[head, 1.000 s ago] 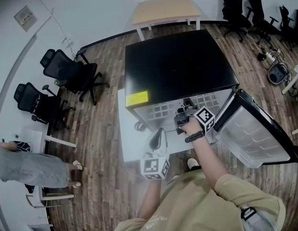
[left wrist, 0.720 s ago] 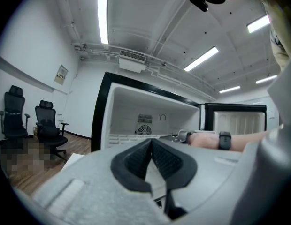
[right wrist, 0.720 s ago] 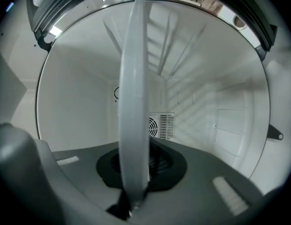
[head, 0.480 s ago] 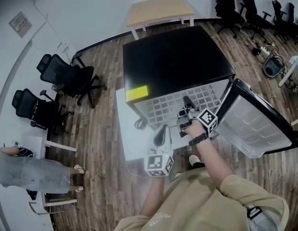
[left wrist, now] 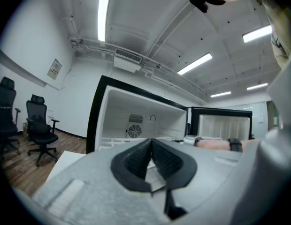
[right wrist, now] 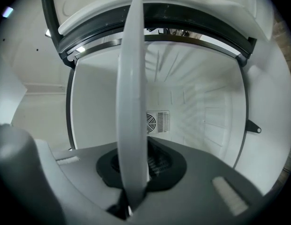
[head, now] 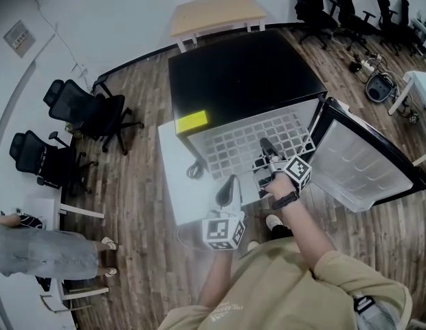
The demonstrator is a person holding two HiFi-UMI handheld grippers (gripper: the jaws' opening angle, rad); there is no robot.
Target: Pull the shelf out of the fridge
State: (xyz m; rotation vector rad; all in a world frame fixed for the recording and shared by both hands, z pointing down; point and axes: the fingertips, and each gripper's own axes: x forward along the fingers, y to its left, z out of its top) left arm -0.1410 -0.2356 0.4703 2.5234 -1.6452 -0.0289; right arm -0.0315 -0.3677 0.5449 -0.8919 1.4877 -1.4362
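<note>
From above, the black fridge (head: 240,74) stands with its door (head: 361,160) swung open to the right. A white grid shelf (head: 240,143) sticks well out of the fridge front. My right gripper (head: 264,148) is shut on the shelf's front edge. In the right gripper view that white shelf edge (right wrist: 131,102) runs upright between the pads of the right gripper (right wrist: 136,172), with the empty fridge interior (right wrist: 197,111) behind. My left gripper (head: 231,183) hangs below and left of the shelf, apart from it. The left gripper (left wrist: 150,144) is shut with nothing in it.
A white panel (head: 175,177) lies beside the fridge at left. Office chairs (head: 82,108) stand at the left and far right, and a wooden table (head: 213,12) stands behind the fridge. A person (head: 34,249) is at the far left. Wooden floor surrounds everything.
The shelf has slid farther out of the fridge toward me, with my right gripper holding its front edge. The left gripper has hardly moved.
</note>
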